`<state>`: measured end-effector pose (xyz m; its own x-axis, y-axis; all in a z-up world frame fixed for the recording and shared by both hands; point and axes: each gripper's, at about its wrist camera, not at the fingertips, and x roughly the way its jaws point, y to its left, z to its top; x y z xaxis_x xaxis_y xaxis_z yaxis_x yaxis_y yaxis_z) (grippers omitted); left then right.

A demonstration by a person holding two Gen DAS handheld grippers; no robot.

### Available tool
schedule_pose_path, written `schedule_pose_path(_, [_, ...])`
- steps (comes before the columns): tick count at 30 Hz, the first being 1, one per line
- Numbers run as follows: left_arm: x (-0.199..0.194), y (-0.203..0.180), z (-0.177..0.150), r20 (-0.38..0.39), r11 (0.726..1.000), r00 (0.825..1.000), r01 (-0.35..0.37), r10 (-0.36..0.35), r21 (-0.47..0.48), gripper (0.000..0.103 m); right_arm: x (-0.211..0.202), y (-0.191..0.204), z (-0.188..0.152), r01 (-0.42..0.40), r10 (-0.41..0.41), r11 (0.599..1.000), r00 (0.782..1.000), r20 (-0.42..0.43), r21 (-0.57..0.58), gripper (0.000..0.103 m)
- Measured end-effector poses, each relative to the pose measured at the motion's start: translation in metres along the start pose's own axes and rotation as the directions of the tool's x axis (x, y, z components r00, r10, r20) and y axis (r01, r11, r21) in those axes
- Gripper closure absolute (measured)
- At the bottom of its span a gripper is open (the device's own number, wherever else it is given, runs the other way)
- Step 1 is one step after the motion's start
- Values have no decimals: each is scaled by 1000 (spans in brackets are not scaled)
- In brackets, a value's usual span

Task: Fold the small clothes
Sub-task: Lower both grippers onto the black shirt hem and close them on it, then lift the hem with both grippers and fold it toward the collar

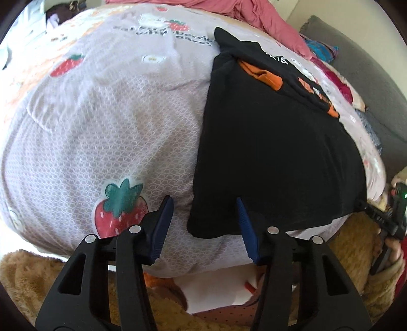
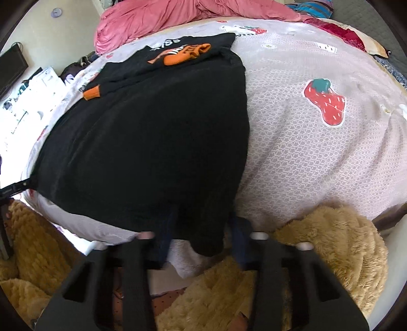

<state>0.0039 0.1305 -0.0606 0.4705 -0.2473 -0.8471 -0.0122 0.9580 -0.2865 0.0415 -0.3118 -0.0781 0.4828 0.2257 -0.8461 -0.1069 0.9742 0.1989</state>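
Observation:
A small black top (image 1: 274, 152) with orange cuffs (image 1: 273, 81) and white lettering lies flat on the strawberry-print bedsheet (image 1: 101, 132), hem toward me. My left gripper (image 1: 202, 201) stands at the hem's near left corner with its blue fingers (image 1: 162, 224) apart. The corner lies between them and only the right finger overlaps the cloth. In the right wrist view the same top (image 2: 152, 142) fills the left half. My right gripper (image 2: 203, 221) is blurred and straddles the hem's near right corner. Its fingers (image 2: 239, 239) are apart, the left one partly hidden by cloth.
A pink quilt (image 2: 162, 17) is bunched at the bed's far end. Tan plush fabric (image 2: 328, 242) lies along the near edge below both grippers. A grey padded surface (image 1: 368, 84) borders the bed's right side. A desk with a monitor (image 2: 11, 68) stands off the left side.

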Motion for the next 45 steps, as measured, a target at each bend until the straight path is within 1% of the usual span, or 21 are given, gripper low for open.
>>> schedule_pose_path(1, [0, 2, 1, -2, 1000, 1000, 10, -10, -10, 60, -4, 0, -1, 14, -14, 1000, 1000, 14, -2, 92])
schedule_pose_path(2, [1, 3, 1, -3, 1000, 1000, 15, -15, -16, 60, -8, -1, -1, 14, -14, 1000, 999, 29, 1, 93])
schedule_pose_path(4, [3, 5, 2, -12, 999, 1000, 27, -27, -32, 59, -21, -6, -1, -42, 40, 998, 997, 69, 37, 94])
schedule_pose_path(6, [4, 3, 4, -19, 999, 1000, 20, -21, -32, 59, -32, -11, 0, -94, 87, 994, 990, 107, 60, 94])
schedule_pose_path(7, [3, 1, 4, -19, 1000, 1000, 11, -12, -26, 60, -40, -12, 1, -137, 126, 988, 982, 141, 68, 94])
schedule_pose_path(8, [4, -2, 5, -18, 1000, 1000, -1, 0, -15, 61, -47, -14, 3, -160, 146, 984, 975, 166, 73, 94])
schedule_pose_path(10, [5, -11, 5, -20, 1000, 1000, -21, 21, 19, 73, -57, -15, 9, -171, 154, 983, 967, 201, 68, 94])
schedule_pose_path(12, [5, -18, 5, -22, 999, 999, -27, 28, 42, 79, -66, -16, 15, -175, 157, 983, 960, 232, 60, 94])
schedule_pose_path(14, [3, -18, 6, -19, 999, 1000, -19, 20, 38, 89, -71, -16, 19, -182, 162, 982, 955, 250, 58, 94])
schedule_pose_path(15, [2, -18, 7, -15, 999, 1000, -19, 20, 36, 97, -73, -17, 21, -189, 169, 980, 951, 257, 55, 94])
schedule_pose_path(16, [0, -17, 7, -9, 999, 1000, -13, 13, 36, 99, -74, -17, 22, -188, 168, 981, 951, 261, 55, 94])
schedule_pose_path(17, [-2, -18, 7, -3, 999, 1000, 1, -1, 39, 99, -74, -18, 23, -187, 166, 981, 950, 266, 56, 94])
schedule_pose_path(19, [-8, -21, 8, 13, 998, 1000, 5, -6, 57, 100, -72, -19, 27, -193, 168, 979, 947, 275, 66, 94])
schedule_pose_path(22, [-25, -23, 14, 64, 997, 997, 35, -39, 63, 100, -73, -20, 31, -216, 185, 974, 938, 294, 76, 94])
schedule_pose_path(26, [-49, -21, 32, 139, 996, 987, 71, -78, 54, 100, -77, -22, 38, -222, 188, 972, 929, 320, 76, 94])
schedule_pose_path(32, [-61, -22, 61, 204, 994, 973, 102, -107, 36, 100, -87, -27, 54, -235, 190, 969, 908, 372, 77, 94])
schedule_pose_path(37, [-64, -28, 86, 251, 993, 960, 117, -121, 31, 100, -93, -28, 74, -229, 182, 971, 892, 414, 68, 94])
schedule_pose_path(41, [-69, -33, 105, 291, 993, 949, 114, -119, 33, 100, -96, -27, 89, -216, 168, 975, 881, 441, 59, 94])
schedule_pose_path(45, [-71, -36, 117, 318, 994, 942, 101, -108, 38, 100, -96, -29, 103, -215, 165, 975, 872, 461, 58, 94])
